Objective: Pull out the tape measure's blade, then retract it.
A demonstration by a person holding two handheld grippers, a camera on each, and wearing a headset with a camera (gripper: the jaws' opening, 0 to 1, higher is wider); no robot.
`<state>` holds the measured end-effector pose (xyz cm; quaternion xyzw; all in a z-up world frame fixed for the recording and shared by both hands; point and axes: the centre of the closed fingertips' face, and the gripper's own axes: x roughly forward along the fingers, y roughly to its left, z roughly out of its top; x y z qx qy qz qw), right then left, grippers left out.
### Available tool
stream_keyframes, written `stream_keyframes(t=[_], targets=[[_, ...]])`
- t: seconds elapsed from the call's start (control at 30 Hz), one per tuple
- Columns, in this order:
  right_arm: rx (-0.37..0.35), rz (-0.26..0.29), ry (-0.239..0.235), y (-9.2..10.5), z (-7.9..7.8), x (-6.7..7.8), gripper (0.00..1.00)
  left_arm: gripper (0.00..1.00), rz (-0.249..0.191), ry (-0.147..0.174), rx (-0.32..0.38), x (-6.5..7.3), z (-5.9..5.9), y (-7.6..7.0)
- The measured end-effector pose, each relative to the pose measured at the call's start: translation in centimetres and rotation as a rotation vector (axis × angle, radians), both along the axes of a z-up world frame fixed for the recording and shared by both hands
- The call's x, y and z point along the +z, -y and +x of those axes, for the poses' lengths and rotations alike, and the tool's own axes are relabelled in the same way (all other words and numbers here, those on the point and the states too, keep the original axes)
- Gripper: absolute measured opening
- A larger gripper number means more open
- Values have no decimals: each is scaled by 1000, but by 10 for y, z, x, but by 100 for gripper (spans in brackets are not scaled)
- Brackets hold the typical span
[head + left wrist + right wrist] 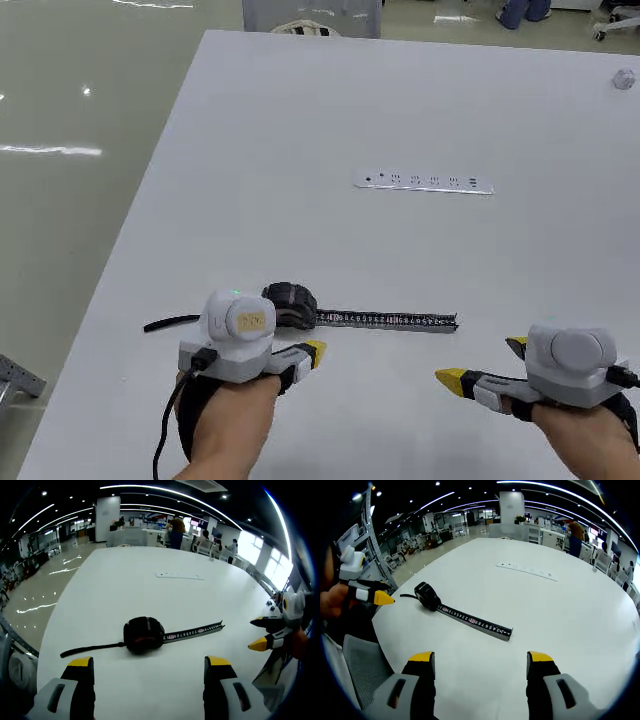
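Broadly, the white workbench takes up most of the head view, and both hands are held low at its near edge.

The left hand, wrapped by a black strap, grips the left gripper, which angles right and slightly away from the person. In its own view the left gripper has its yellow-tipped jaws spread wide with nothing between them. The right hand holds the right gripper pointing left across the table. This gripper's jaws are likewise parted and empty. Each gripper shows at the edge of the other's view, hovering apart from the work.

Farther up the table, well apart from the hands, lies a white power strip, flat on the surface.

The black tape measure rests on the table just beyond the left gripper. It sits centred ahead of the left jaws without touching them. Its blade is drawn out and lies flat, running from the case toward the right. The blade's free end points at the space ahead of the right gripper. A thin black wrist strap trails from the case's other side.
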<state>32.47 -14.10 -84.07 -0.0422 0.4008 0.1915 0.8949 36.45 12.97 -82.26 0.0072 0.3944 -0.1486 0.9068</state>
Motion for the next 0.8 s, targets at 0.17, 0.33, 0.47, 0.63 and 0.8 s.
stream_keyframes(t=[0.17,0.33,0.47,0.63,0.8], targets=[[30,-17,-4,2,7,-4,75,86,-2,-10,7,-5,4,3],[54,-29,-9,4,11,-6,74,85,-1,-8,17,-9,9,4],[76,-40,-16,6,14,-9,74,85,-6,-15,26,-14,11,7],[100,-50,-18,9,20,-12,73,85,-2,-24,29,-19,14,9],[126,-65,-25,11,25,-16,72,84,-5,-28,36,-22,17,10]])
